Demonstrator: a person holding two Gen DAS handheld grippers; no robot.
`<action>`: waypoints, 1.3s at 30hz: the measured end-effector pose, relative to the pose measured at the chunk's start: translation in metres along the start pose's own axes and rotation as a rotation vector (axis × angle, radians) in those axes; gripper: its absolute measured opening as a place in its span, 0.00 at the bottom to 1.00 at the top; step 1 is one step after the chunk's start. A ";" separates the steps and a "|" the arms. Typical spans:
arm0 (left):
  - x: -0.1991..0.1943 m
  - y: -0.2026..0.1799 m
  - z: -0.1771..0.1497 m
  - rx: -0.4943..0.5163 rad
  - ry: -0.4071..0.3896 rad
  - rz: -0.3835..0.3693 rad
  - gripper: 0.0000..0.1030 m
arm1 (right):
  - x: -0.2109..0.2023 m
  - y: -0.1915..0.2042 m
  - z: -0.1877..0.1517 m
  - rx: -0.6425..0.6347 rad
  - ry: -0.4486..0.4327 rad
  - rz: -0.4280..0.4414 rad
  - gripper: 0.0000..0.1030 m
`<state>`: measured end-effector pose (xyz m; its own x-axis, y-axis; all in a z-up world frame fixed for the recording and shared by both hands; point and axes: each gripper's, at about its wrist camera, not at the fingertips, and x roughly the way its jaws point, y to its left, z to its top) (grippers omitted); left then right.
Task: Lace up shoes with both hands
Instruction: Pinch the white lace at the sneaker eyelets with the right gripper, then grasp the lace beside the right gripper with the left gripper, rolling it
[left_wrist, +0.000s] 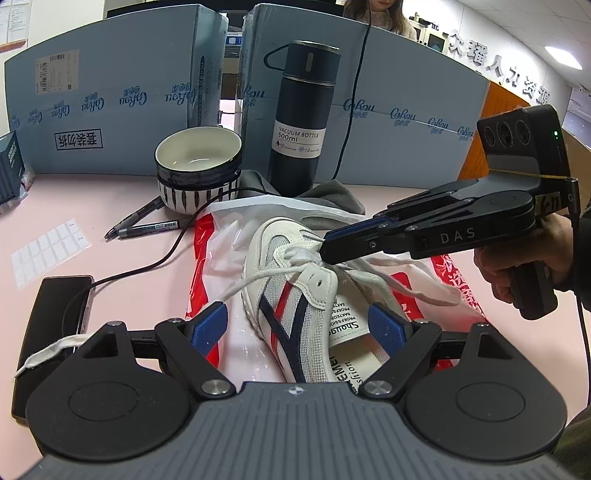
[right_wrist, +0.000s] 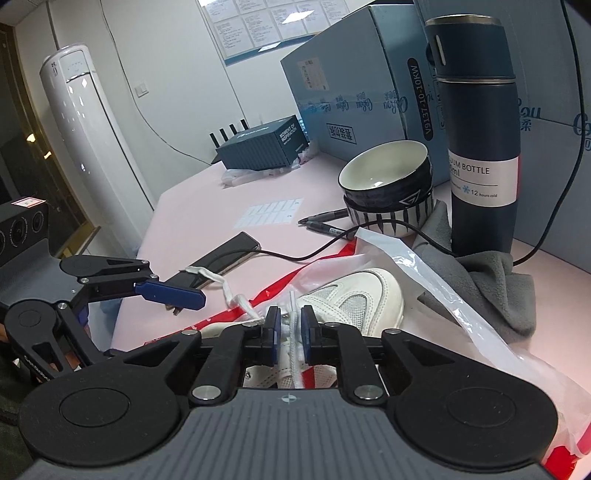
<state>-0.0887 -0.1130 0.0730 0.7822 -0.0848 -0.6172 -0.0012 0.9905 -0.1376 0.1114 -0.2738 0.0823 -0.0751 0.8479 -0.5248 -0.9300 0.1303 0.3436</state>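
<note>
On the pink table (left_wrist: 110, 206), atop a red-and-white plastic bag (left_wrist: 221, 254), the white sneaker (left_wrist: 291, 295) lies with its toe toward the boxes. We find the left gripper (left_wrist: 299, 325) spread wide, its blue pads standing either side of the shoe's heel end and gripping nothing; one loose lace end (left_wrist: 48, 354) drapes over its left linkage. The right gripper (right_wrist: 289, 325) sits low over the eyelet rows with its jaws nearly together and a white lace strand (right_wrist: 291, 332) standing between them; a narrow gap shows at each pad, so we judge the strand loosely held at best, not firmly pinched.

We judge the step in hand to be working this strand at the eyelets. Done well, the right jaws close fully on the strand near its tip, and the left gripper steadies the shoe's collar so that the pull does not drag the shoe across the slippery bag.

Room is tight ahead: the stacked bowls (left_wrist: 197, 166), the vacuum bottle (left_wrist: 301, 122) and a grey cloth (right_wrist: 491, 280) stand near the toe, and a black cable (left_wrist: 166, 254) crosses the bag. Open table lies to the left, past the phone (right_wrist: 229, 254).
</note>
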 end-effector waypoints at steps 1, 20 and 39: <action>0.000 0.000 0.000 0.000 -0.001 0.000 0.79 | 0.000 0.001 0.000 0.000 0.000 0.003 0.07; 0.003 -0.011 0.001 0.097 -0.049 -0.003 0.20 | -0.021 0.020 -0.014 0.000 -0.029 0.015 0.06; 0.015 0.077 -0.032 -0.713 -0.039 -0.295 0.23 | -0.006 0.020 -0.023 0.078 -0.049 0.012 0.06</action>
<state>-0.0966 -0.0412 0.0284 0.8337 -0.3179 -0.4516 -0.1796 0.6172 -0.7661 0.0845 -0.2880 0.0747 -0.0668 0.8737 -0.4818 -0.8981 0.1577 0.4105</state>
